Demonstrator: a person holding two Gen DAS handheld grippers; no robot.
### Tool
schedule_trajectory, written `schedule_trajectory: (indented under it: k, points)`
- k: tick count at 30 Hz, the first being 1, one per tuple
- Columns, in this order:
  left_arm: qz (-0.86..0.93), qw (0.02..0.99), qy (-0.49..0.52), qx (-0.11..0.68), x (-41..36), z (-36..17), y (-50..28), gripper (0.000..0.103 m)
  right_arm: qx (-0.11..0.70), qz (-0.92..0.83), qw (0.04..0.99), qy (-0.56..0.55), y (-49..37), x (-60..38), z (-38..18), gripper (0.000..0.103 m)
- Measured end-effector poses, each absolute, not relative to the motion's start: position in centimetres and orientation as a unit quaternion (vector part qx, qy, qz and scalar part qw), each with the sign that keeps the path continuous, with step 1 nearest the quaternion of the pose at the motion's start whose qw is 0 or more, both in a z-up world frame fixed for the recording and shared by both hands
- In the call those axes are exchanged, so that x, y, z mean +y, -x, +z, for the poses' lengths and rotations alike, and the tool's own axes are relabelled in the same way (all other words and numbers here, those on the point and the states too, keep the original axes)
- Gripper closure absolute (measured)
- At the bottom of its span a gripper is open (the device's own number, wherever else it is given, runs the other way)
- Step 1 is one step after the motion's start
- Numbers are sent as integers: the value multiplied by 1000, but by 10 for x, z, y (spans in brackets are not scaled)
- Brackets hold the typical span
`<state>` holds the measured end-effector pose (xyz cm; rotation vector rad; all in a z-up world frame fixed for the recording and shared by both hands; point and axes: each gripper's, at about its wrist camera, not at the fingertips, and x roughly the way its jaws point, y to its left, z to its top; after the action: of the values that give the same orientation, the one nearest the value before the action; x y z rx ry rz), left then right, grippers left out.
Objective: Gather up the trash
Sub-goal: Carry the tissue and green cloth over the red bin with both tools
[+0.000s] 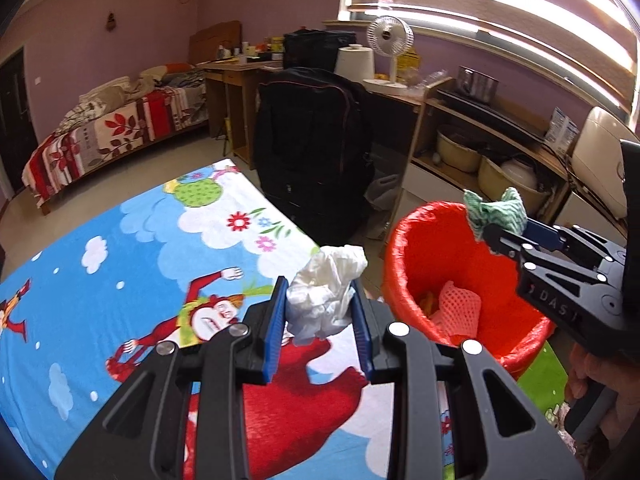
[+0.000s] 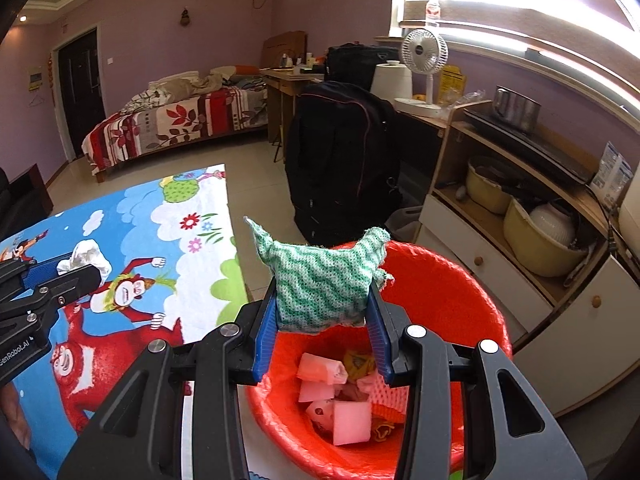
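Trash is split between both grippers and the bin. Over on the left, the cartoon sheet (image 1: 132, 248) spreads across the surface, and above it the left gripper (image 1: 320, 312) has its blue jaws clamped on a crumpled white wad (image 1: 326, 292). To its right sits the red bin (image 2: 460, 300), lined with red plastic, holding pink foam pieces (image 2: 352, 420) and pink netting (image 1: 460, 304). The right gripper (image 2: 324, 312) hangs over the bin's mouth, jaws pinched on a green-and-white cloth (image 2: 320, 280). Behind stands a black bag (image 2: 344, 160), with a wooden shelf (image 2: 540, 184) of pots at far right.
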<state>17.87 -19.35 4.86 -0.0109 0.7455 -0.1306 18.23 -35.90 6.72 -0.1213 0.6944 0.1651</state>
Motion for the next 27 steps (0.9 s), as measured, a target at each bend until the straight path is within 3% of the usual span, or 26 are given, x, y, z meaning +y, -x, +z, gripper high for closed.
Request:
schedule_trajectory:
  k: [27]
  points:
    - [-139,921,-34,362,-296,54,-203,73,342,32,939,29,-180,-443,64,64]
